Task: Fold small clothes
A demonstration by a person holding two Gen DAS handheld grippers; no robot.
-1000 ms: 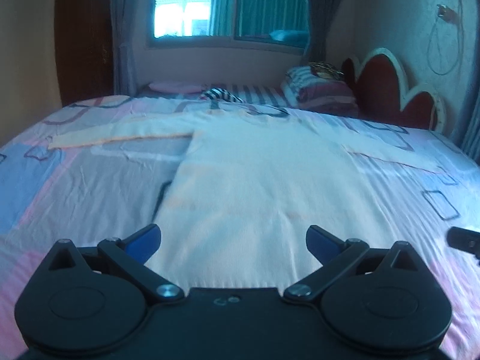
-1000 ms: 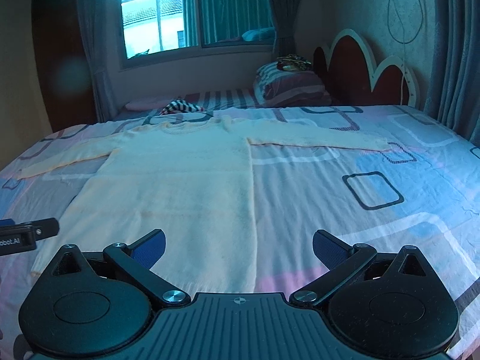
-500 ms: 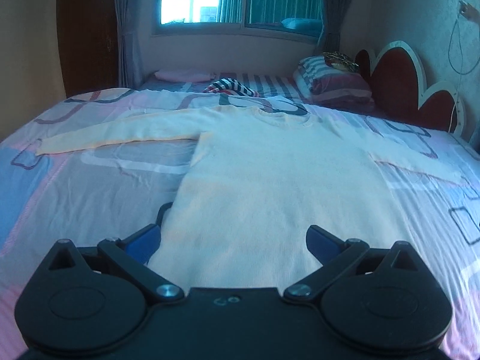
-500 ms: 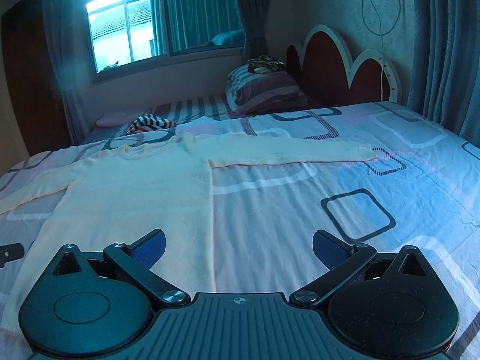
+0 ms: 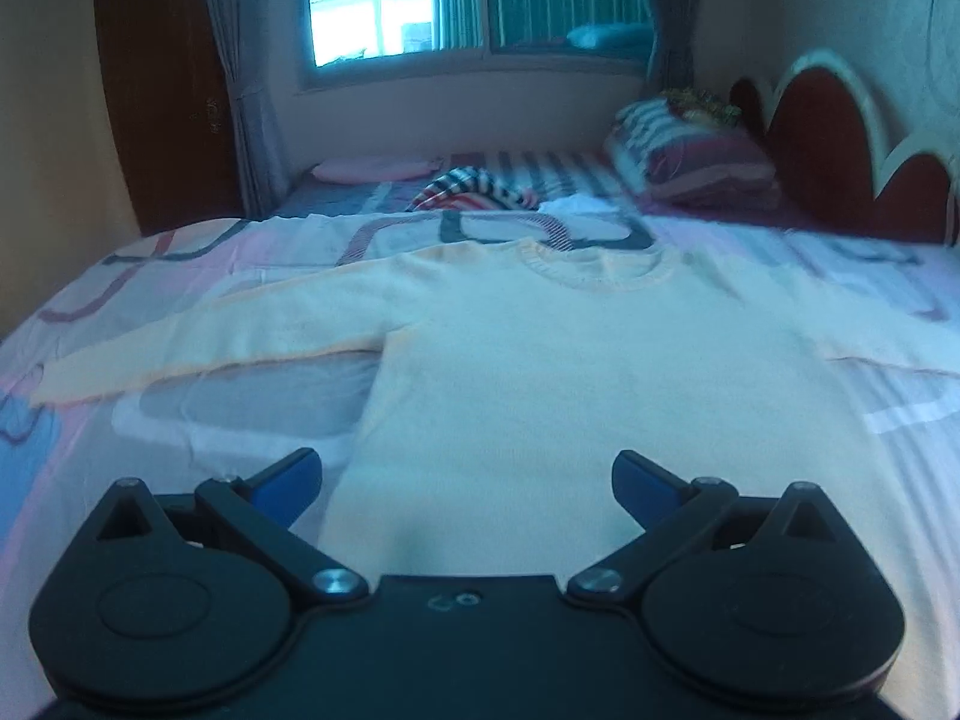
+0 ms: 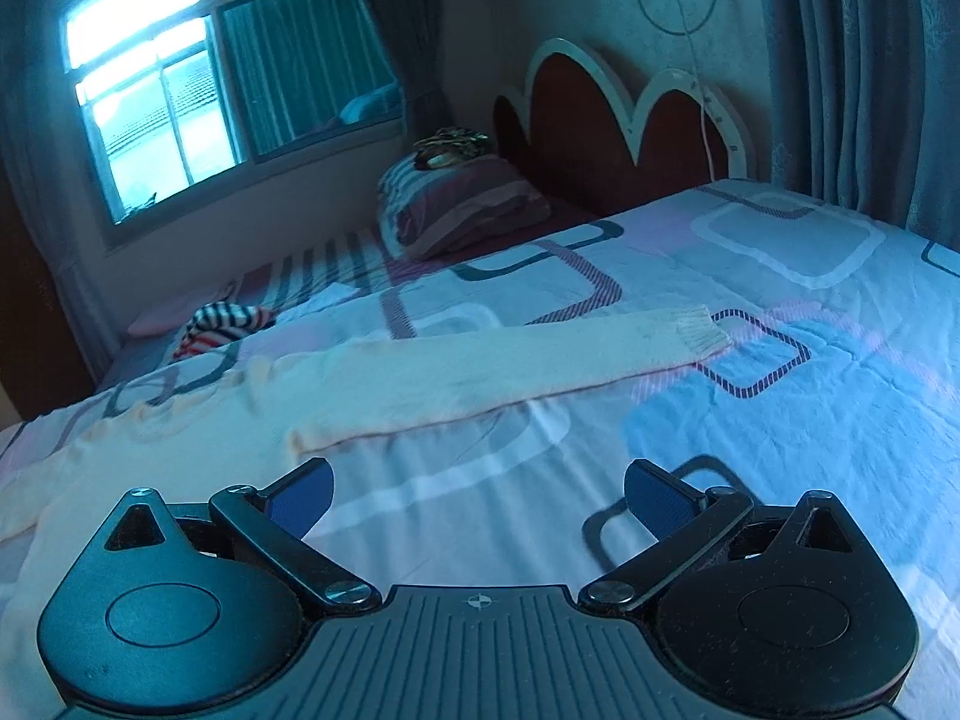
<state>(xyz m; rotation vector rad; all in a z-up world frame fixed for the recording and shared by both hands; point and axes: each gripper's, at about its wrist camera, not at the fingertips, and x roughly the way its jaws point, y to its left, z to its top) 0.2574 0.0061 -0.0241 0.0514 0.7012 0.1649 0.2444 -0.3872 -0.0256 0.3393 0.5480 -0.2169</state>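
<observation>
A cream long-sleeved sweater [image 5: 576, 372] lies flat on the bed, neck toward the window, both sleeves spread sideways. My left gripper [image 5: 467, 474] hovers open over its lower body, near the left side seam, holding nothing. In the right wrist view the sweater's right sleeve [image 6: 510, 369] stretches to the right, ending in a ribbed cuff [image 6: 699, 330]. My right gripper [image 6: 479, 489] is open above the bedsheet just in front of that sleeve's underarm, with nothing between its fingers.
The bed [image 6: 810, 408] has a pink, blue and white sheet with square outlines. A striped garment [image 5: 474, 195] and a pink pillow [image 5: 372, 168] lie near the window. Striped pillows [image 6: 468, 204] rest against the scalloped headboard [image 6: 624, 132]. Curtains [image 6: 870, 78] hang at the right.
Both grippers have moved forward up the sweater. The left now views the chest and collar closer. The right has swung rightward toward the right sleeve. Both stay open.
</observation>
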